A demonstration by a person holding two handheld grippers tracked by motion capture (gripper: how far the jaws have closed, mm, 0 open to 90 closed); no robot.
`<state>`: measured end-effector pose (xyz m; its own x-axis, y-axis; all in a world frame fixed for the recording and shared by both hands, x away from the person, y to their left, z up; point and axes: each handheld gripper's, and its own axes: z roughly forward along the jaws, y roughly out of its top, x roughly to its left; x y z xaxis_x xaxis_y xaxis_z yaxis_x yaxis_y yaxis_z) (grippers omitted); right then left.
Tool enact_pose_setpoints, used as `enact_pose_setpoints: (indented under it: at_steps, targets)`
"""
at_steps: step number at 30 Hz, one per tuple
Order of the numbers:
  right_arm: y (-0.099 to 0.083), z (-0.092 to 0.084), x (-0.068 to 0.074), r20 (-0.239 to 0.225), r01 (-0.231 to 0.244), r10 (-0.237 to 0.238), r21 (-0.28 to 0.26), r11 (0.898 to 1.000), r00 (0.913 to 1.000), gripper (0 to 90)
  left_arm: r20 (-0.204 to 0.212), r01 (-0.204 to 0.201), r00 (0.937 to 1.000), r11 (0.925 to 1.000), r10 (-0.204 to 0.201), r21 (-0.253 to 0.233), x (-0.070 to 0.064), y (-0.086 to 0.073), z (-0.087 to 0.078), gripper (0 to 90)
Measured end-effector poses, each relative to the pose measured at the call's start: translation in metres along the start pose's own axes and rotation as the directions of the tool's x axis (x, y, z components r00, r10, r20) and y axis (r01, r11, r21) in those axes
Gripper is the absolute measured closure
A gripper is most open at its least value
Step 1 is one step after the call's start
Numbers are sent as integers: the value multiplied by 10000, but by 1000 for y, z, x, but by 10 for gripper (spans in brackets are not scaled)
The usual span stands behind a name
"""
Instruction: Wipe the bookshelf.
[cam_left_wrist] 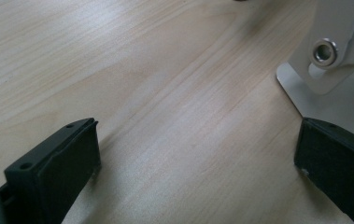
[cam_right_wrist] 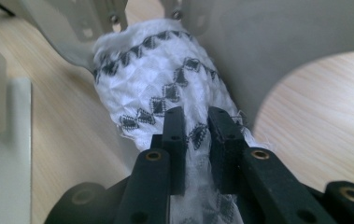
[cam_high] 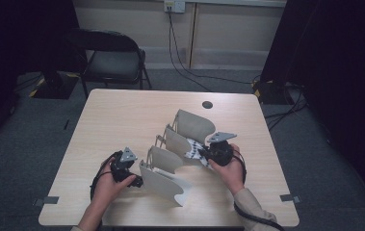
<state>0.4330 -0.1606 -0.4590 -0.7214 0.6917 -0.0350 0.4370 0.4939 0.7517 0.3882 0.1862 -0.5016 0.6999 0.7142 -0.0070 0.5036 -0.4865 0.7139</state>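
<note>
Light wooden counter [cam_high: 122,115] on grey carpeted floor [cam_high: 21,139]; black folding chair [cam_high: 115,57] behind it; beige wall panels [cam_high: 228,33] with trailing black cables [cam_high: 185,67].

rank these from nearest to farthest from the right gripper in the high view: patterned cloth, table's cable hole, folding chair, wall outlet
1. patterned cloth, gripped at the right gripper
2. cable hole, far table edge
3. folding chair, beyond the table, left
4. wall outlet, back wall

Table [cam_left_wrist: 165,93] looks like pale wood-grain laminate, smooth with a soft sheen. The rack [cam_high: 170,180] is matt off-white, metal or plastic I can't tell, with a shiny metal rivet [cam_left_wrist: 325,51]. Cloth [cam_right_wrist: 165,84] is white textured knit with dark diamonds; jaws are matt black plastic.
</note>
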Motion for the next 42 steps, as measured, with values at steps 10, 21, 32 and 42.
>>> enact_pose_setpoints:
  at_steps: [10,21,32,42]
  targets:
    - [-7,-5,-7,-608,229,-239,-180,9996,9979,459,9,-38,10000,10000,38,4,0,0,0,0]
    - [-39,-13,-18,-398,222,-205,414,9989,9990,440,8,-41,10000,10000,41,9,0,0,0,0]
    - [-21,8,-4,-491,762,-732,629,9951,9961,695,9,-38,10000,10000,38,5,0,0,0,0]
    - [-23,13,-6,-519,779,-746,650,9948,9959,774,11,-34,10000,10000,34,0,0,0,0,0]
